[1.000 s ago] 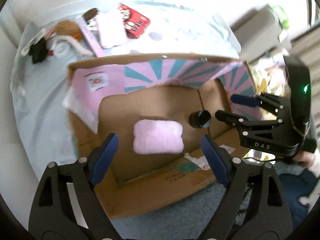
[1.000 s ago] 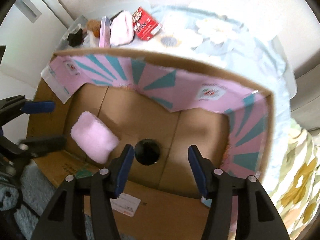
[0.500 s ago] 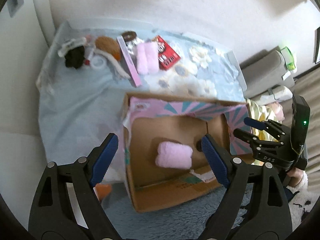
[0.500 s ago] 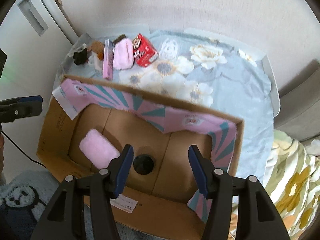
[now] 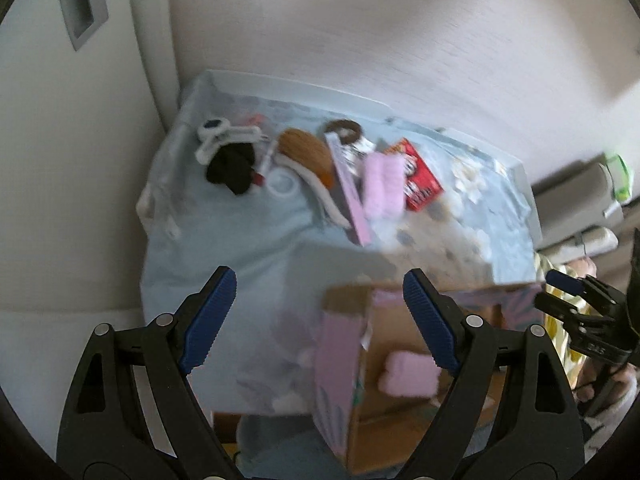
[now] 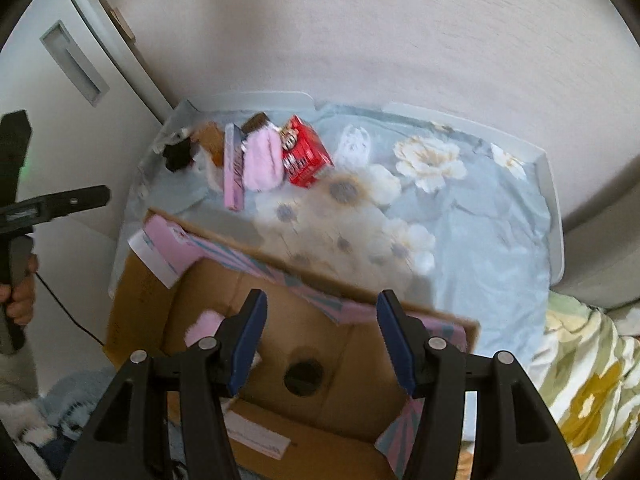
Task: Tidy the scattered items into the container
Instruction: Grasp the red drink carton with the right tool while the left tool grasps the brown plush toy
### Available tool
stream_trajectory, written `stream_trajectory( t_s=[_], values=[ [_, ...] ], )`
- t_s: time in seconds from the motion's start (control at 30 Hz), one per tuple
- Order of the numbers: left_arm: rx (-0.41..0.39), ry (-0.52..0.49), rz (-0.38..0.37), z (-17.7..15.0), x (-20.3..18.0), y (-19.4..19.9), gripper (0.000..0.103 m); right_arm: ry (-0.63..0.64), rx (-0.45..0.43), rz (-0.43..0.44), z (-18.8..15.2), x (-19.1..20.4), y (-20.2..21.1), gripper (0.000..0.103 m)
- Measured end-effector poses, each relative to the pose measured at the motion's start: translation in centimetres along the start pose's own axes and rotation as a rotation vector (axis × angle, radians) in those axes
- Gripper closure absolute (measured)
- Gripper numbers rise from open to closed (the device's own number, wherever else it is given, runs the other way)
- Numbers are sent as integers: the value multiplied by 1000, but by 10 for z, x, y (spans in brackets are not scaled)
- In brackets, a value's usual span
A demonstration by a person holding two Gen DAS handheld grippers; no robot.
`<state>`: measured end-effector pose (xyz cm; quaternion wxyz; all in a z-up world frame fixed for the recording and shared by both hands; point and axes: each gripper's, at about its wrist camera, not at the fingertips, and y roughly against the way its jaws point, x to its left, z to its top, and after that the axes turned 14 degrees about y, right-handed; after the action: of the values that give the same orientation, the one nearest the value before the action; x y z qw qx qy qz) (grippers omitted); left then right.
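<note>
The cardboard box (image 6: 132, 300) with pink and teal flaps holds a pink fluffy pad (image 6: 204, 326) and a black round thing (image 6: 304, 376). My right gripper (image 6: 322, 300) hangs open and empty above the box's far rim. In the left wrist view the box (image 5: 336, 360) is at the lower right, and my left gripper (image 5: 320, 280) stands open and empty over the blue cloth beside it. At the table's far left lie a second pink pad (image 5: 384, 184), a red carton (image 5: 420, 184), a long pink box (image 5: 352, 196), a brown brush (image 5: 308, 152) and a black cloth piece (image 5: 234, 168).
A floral blue cloth (image 6: 460, 220) covers the white-rimmed table. A white cabinet door (image 6: 72, 60) stands at the left, with the wall behind. Flowered bedding (image 6: 580, 360) lies at the right. A person's hand (image 6: 20, 300) holds the left gripper's handle. A white ring (image 5: 282, 186) lies among the items.
Both grippers have pulled up and away from the box. The left one swung left over the table cloth. The pink pad and the black round thing stay in the box.
</note>
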<state>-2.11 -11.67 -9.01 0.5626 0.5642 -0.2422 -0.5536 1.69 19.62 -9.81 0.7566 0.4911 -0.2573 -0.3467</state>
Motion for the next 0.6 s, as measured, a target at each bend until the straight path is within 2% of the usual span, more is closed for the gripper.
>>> stream_trajectory(
  t_s=[0.2, 0.43, 0.5, 0.6],
  values=[
    [33, 29, -32, 27, -2, -21, 18, 44, -2, -13, 38, -3, -6, 50],
    [111, -78, -95, 44, -48, -57, 18, 41, 32, 14, 86, -24, -36, 50],
    [112, -87, -81, 50, -56, -72, 18, 33, 50, 24, 94, -31, -46, 50],
    [136, -37, -37, 61, -49, -93, 18, 31, 75, 46, 105, -38, -63, 50]
  ],
)
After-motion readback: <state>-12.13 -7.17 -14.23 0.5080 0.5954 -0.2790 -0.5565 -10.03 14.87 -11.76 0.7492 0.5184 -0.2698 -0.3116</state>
